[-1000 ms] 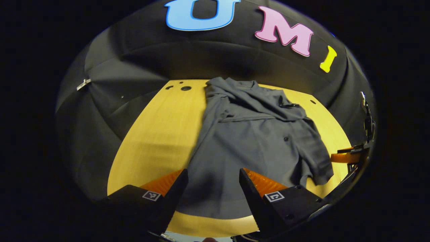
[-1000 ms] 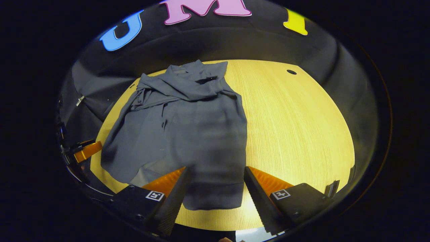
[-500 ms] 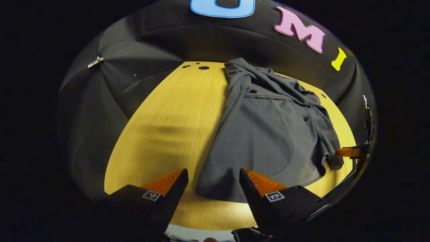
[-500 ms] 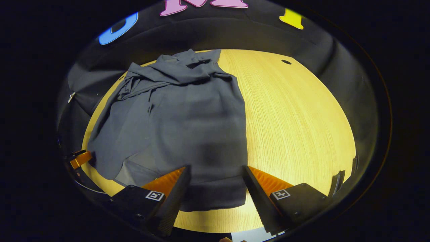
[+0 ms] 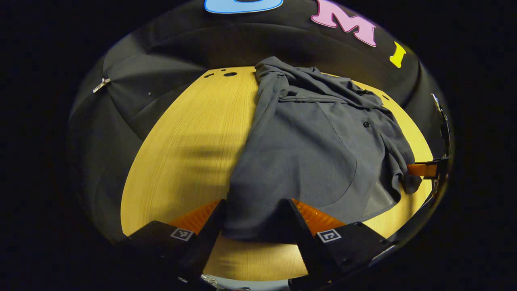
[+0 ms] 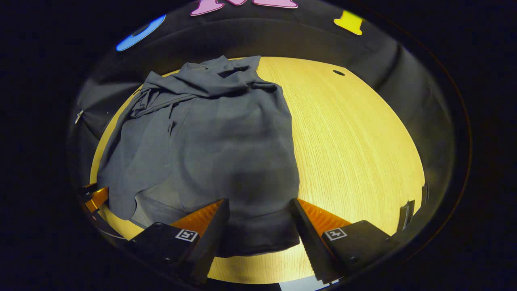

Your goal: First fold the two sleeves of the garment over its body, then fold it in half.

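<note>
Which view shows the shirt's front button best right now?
The left gripper view: the button stands out as a clear dark dot on the open front of the shirt. In the right gripper view it is a small edge-on mark at the placket, hard to make out.

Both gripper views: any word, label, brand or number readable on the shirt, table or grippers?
Dark grey buttoned shirt: no readable text.
Yellow wooden table: none.
Left gripper and right gripper: small square black-and-white marker patterns beside the jaws, no words.
</note>
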`<state>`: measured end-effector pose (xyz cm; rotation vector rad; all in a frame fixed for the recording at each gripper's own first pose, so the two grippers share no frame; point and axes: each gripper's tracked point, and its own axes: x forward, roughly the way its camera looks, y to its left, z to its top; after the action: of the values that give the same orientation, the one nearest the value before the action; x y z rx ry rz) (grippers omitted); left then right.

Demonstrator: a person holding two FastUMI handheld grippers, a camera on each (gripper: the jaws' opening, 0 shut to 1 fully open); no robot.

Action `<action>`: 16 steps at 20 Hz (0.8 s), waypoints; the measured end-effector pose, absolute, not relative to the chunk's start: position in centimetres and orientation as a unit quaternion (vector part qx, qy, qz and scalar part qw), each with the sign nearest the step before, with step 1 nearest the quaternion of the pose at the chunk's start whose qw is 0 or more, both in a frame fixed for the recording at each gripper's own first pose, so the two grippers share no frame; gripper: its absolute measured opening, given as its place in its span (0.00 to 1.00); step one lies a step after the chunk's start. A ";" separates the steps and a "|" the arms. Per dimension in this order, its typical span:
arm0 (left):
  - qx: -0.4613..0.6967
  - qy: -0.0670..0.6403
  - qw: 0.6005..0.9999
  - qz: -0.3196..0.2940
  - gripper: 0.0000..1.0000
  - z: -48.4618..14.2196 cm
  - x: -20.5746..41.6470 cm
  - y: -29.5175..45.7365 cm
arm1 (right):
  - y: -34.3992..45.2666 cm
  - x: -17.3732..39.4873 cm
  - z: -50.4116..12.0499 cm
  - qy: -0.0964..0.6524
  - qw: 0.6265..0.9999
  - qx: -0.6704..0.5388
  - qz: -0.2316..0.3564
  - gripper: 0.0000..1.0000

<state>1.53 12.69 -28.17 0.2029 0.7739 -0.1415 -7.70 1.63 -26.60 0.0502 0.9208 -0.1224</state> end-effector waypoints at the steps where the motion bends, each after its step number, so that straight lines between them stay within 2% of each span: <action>1: 0.100 0.378 0.918 -0.071 0.90 -28.2 1.4 12.3 | 2.1 -7.5 -26.6 0.446 0.893 0.022 -0.056 0.86; 2: 0.103 0.378 0.917 -0.076 0.88 -28.3 1.3 11.7 | 2.7 -7.5 -26.6 0.448 0.893 0.019 -0.048 0.75; 4: 0.110 0.376 0.916 -0.090 0.69 -28.2 1.0 9.8 | 3.5 -7.2 -26.6 0.449 0.893 0.006 -0.031 0.52; 5: 0.113 0.377 0.915 -0.092 0.51 -28.4 0.9 9.8 | 3.8 -7.1 -26.5 0.449 0.893 -0.003 -0.025 0.31; 6: 0.115 0.379 0.914 -0.093 0.34 -28.5 1.0 9.5 | 3.8 -7.0 -26.7 0.451 0.892 -0.012 -0.017 0.30; 7: 0.114 0.382 0.912 -0.094 0.23 -28.4 0.9 9.3 | 4.0 -6.9 -26.8 0.451 0.892 -0.013 -0.005 0.29; 8: 0.111 0.385 0.911 -0.101 0.27 -28.5 1.0 8.9 | 3.8 -6.9 -26.9 0.451 0.893 -0.007 -0.007 0.29; 9: 0.111 0.389 0.908 -0.105 0.22 -28.5 0.8 8.4 | 4.0 -6.9 -26.5 0.453 0.892 -0.003 -0.005 0.10; 10: 0.110 0.392 0.907 -0.105 0.19 -28.6 0.8 8.2 | 3.8 -6.9 -26.6 0.455 0.890 -0.003 -0.001 0.10; 11: 0.109 0.392 0.908 -0.105 0.10 -28.6 0.7 7.9 | 3.9 -6.9 -26.7 0.458 0.889 -0.002 0.004 0.08; 13: 0.103 0.390 0.908 -0.110 0.06 -28.4 0.6 7.4 | 3.9 -6.8 -26.7 0.460 0.887 -0.003 0.021 0.05; 16: 0.078 0.389 0.910 -0.121 0.06 -28.0 0.2 6.2 | 4.6 -6.9 -25.9 0.458 0.887 0.048 0.035 0.05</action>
<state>0.16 6.21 -27.96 0.1607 0.8018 -0.2493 -6.88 4.58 -25.93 0.0998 0.9523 0.0732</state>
